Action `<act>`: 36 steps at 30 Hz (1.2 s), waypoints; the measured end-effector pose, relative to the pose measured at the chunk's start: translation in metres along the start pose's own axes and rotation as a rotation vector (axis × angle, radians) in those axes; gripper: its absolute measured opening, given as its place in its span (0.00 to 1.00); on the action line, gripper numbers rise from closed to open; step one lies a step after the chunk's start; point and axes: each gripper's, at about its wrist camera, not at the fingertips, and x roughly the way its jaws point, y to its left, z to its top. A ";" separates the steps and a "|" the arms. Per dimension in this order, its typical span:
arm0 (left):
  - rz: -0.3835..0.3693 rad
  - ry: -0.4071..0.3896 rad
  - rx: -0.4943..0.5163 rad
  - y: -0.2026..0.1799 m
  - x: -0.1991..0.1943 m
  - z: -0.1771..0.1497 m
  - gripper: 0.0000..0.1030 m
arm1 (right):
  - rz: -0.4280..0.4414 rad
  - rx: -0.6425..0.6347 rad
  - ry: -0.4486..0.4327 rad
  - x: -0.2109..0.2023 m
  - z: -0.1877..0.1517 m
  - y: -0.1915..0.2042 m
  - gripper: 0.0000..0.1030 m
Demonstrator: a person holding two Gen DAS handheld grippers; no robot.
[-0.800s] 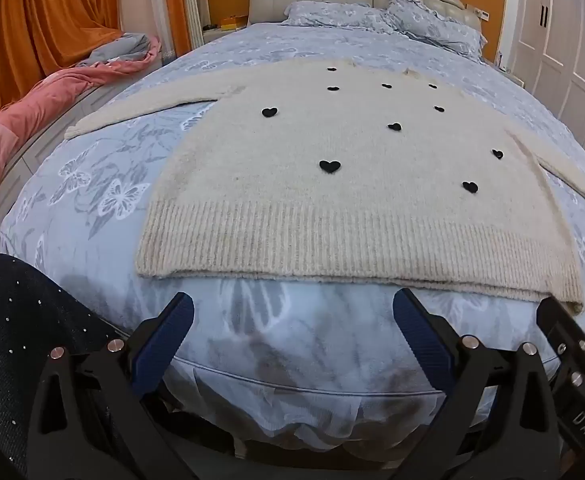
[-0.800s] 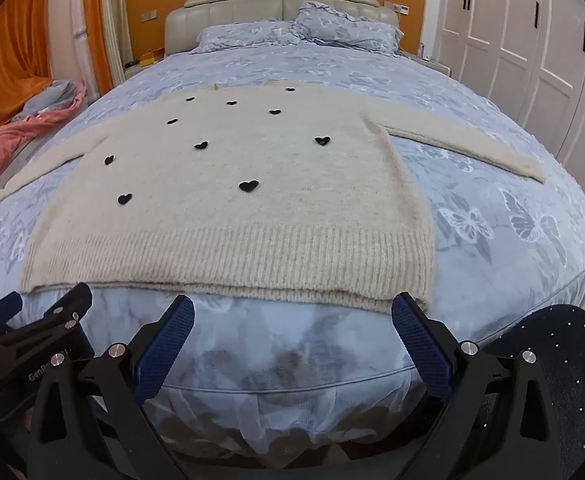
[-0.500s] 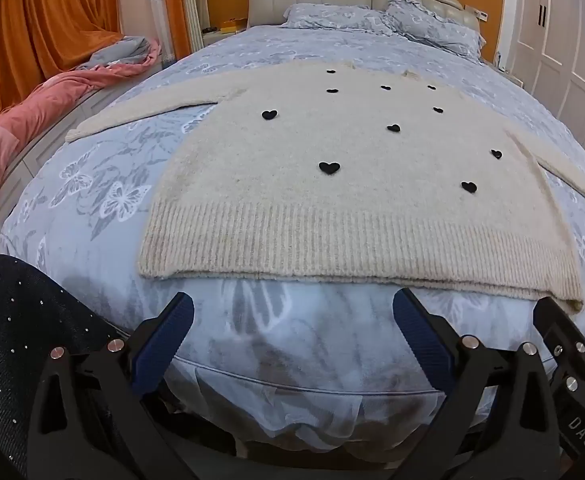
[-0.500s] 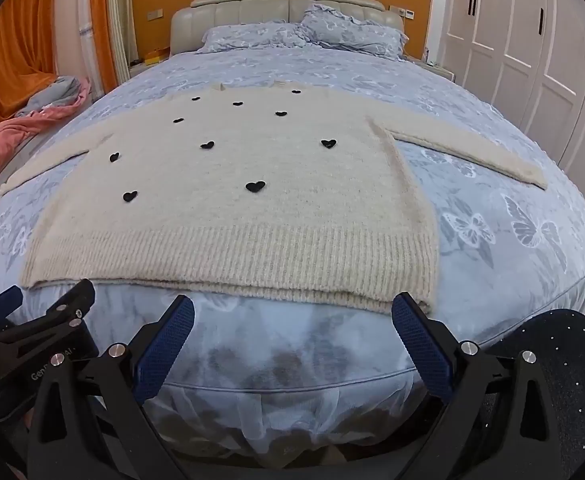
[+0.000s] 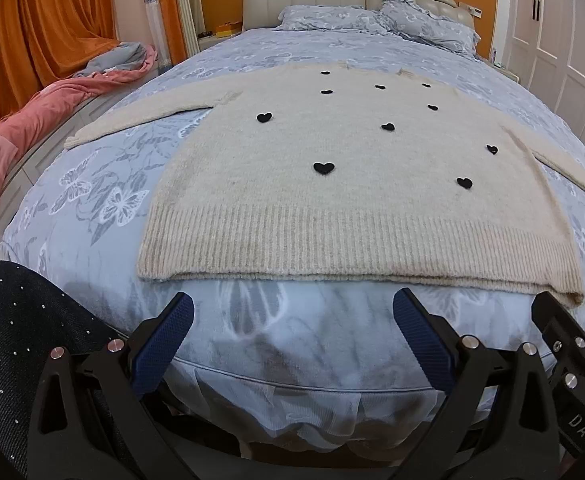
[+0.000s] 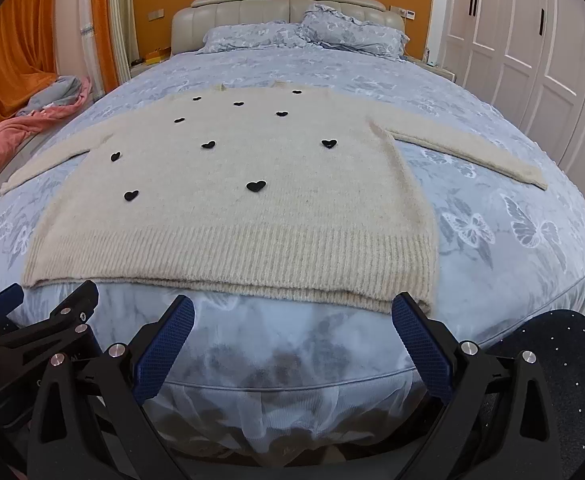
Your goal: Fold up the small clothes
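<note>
Left wrist view first: the left gripper (image 5: 292, 344) hangs at the foot of the bed (image 5: 92, 208) with its blue pads spread wide and nothing between them. The sweater (image 5: 352, 184) lies flat on the cover, ribbed hem nearest, sleeves thrown out toward 10 o'clock and 3 o'clock. The hem sits just past the pad tips, toward 12, not touched. My worry from here: the knit looks thick and soft, so a pinch at the hem could catch only the top layer (the hem edge shows two layers stacked), and the fold would then drag the front away from the back. A dark sparkly trouser leg (image 5: 24, 340) fills the 8 o'clock corner, close to the gripper's frame, and could crowd a low sweep on that side.

Right wrist view next: the right gripper (image 6: 292, 340) is likewise gaping and empty, the hem's right corner just beyond its right pad at about 1 o'clock. The left tool shows at 9 o'clock, close alongside, so the two could knock together if both go for the middle of the hem. The hem lies near the rounded mattress edge; a careless tug toward the foot might slide the whole sweater off (it is loose on a smooth cover). The far sleeve at 2 o'clock looks a long reach away.
</note>
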 end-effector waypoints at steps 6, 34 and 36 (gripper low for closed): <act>0.001 -0.007 0.004 -0.001 -0.001 -0.001 0.95 | 0.003 -0.008 -0.001 0.001 -0.001 0.000 0.95; 0.003 -0.010 0.009 -0.003 -0.002 -0.002 0.95 | 0.005 -0.009 0.004 0.002 -0.002 0.000 0.95; 0.003 -0.010 0.009 -0.003 -0.003 -0.002 0.95 | 0.005 -0.009 0.005 0.002 -0.002 0.000 0.95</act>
